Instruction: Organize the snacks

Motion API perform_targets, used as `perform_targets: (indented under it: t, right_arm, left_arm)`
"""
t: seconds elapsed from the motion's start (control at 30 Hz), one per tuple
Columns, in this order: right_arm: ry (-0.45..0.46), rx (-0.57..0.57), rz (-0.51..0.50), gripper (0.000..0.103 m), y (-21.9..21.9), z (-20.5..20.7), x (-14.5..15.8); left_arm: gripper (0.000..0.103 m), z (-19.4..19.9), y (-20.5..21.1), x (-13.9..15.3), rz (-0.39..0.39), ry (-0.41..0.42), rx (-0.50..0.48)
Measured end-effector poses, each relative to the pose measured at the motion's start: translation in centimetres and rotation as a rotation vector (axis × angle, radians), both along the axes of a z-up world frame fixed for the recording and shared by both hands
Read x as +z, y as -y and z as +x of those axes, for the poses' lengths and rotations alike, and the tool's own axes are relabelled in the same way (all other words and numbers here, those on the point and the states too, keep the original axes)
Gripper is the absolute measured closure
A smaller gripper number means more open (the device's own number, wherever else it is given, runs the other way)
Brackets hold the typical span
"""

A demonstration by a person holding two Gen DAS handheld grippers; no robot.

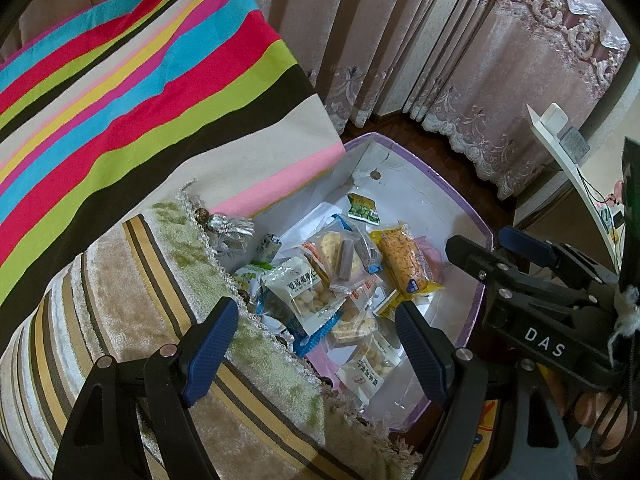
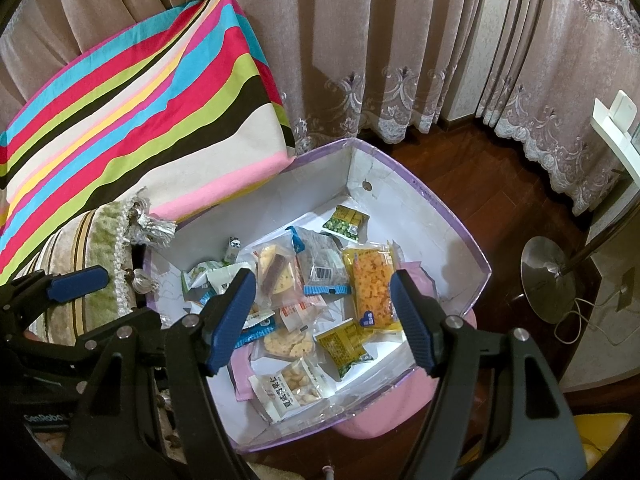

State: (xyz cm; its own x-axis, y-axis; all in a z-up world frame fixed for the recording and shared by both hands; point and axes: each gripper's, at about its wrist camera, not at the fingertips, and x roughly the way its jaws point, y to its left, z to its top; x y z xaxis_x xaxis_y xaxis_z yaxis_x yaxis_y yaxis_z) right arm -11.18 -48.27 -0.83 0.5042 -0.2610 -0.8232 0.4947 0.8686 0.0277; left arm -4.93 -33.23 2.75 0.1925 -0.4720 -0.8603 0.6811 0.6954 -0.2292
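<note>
A white box with a purple rim [image 1: 448, 184] [image 2: 436, 200] holds several snack packets. Among them are a yellow cracker packet [image 1: 404, 258] [image 2: 370, 284], a macadamia packet [image 1: 306, 292], a second one [image 2: 290, 390], and a green pea packet [image 1: 364, 208] [image 2: 346, 220]. My left gripper [image 1: 316, 344] is open and empty above the box's near left side. My right gripper [image 2: 324, 320] is open and empty above the box's middle. The right gripper also shows in the left wrist view [image 1: 496, 248].
A striped colourful cloth [image 1: 132, 100] [image 2: 132, 108] covers furniture left of the box. A striped cushion with tassels [image 1: 132, 320] lies at the near left. Curtains [image 2: 360, 40] hang behind. A lamp base [image 2: 554, 280] stands on the wooden floor at right. A pink stool [image 2: 400, 404] sits under the box.
</note>
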Motion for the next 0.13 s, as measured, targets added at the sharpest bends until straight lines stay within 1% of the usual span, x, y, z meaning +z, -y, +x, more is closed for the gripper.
perform_targets:
  t: [0.07,0.13]
  right_arm:
    - [-0.002,-0.001,0.001,0.030,0.14,-0.05,-0.02]
    - [-0.003,0.000,0.002,0.030,0.37,-0.12,0.04]
  left_arm:
    - [0.021,-0.13,0.02,-0.15,0.009,0.013,-0.009]
    - [0.018,-0.17,-0.16,-0.13,-0.002,0.004,-0.027]
